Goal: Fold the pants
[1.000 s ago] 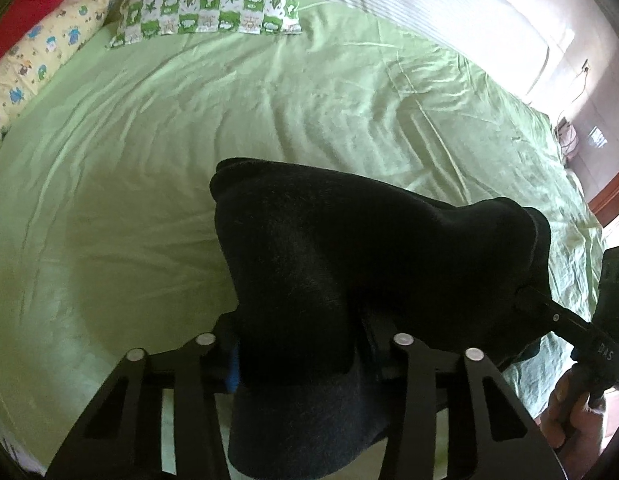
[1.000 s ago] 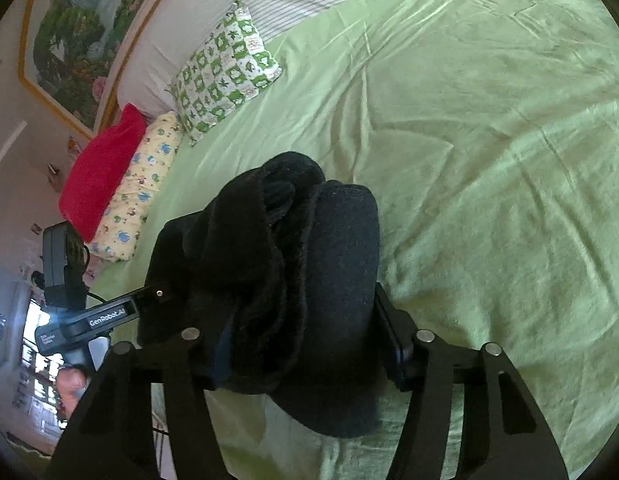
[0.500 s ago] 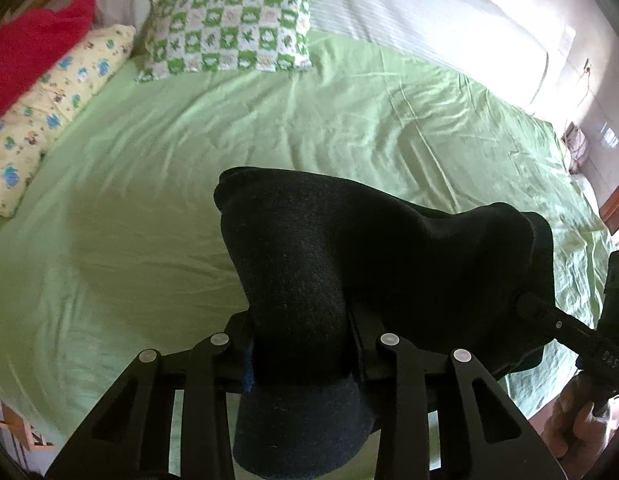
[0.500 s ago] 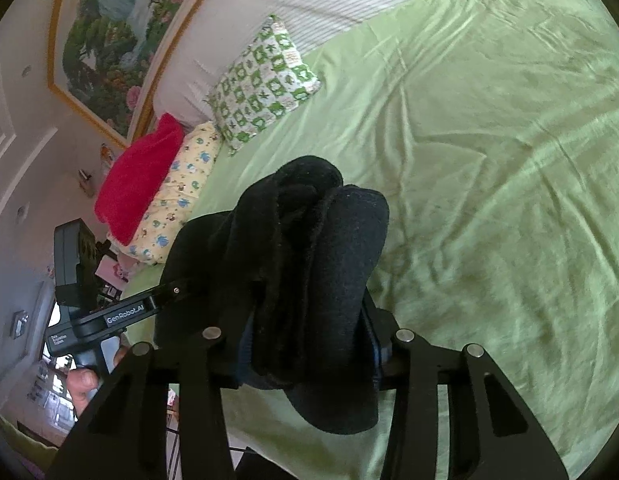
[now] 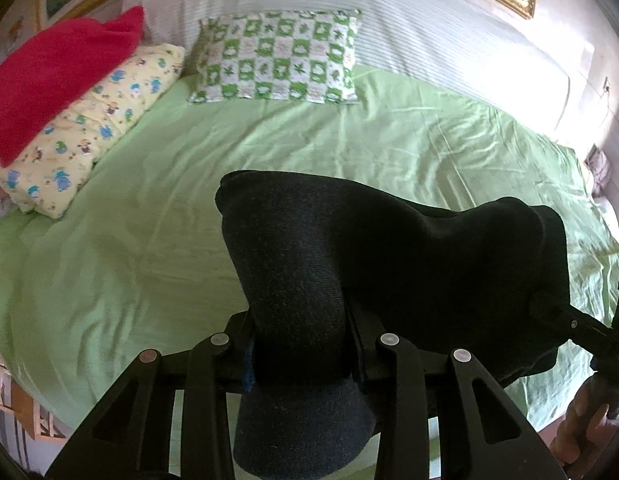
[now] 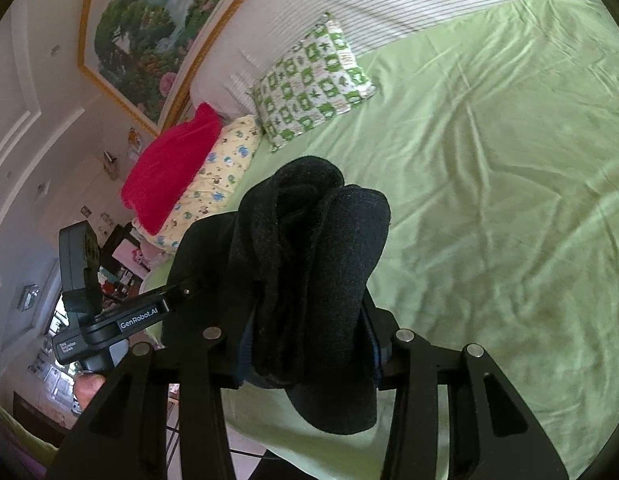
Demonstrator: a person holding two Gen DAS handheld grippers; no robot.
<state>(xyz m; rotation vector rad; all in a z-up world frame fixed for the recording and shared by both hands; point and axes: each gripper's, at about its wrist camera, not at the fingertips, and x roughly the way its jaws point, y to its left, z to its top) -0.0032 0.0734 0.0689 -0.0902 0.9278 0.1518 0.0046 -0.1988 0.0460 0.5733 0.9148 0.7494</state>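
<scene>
The black pants (image 5: 389,256) hang in the air between my two grippers, above the near edge of the green bed (image 5: 149,208). My left gripper (image 5: 299,356) is shut on one bunched end of the pants. My right gripper (image 6: 309,356) is shut on the other bunched end (image 6: 313,264). The cloth spans from my left gripper to the right gripper's tip at the right of the left wrist view (image 5: 569,324). The left gripper's body shows at the left of the right wrist view (image 6: 121,320). The fingertips are hidden in the fabric.
A green-and-white checked pillow (image 5: 277,64), a yellow patterned pillow (image 5: 89,128) and a red cushion (image 5: 57,68) lie at the head of the bed. A striped white headboard (image 5: 429,28) and a framed painting (image 6: 157,28) stand behind. The green sheet (image 6: 489,200) is wrinkled.
Both grippers have risen and tilted up with the pants; more of the pillows, headboard and painting shows. The grips on the pants are unchanged.
</scene>
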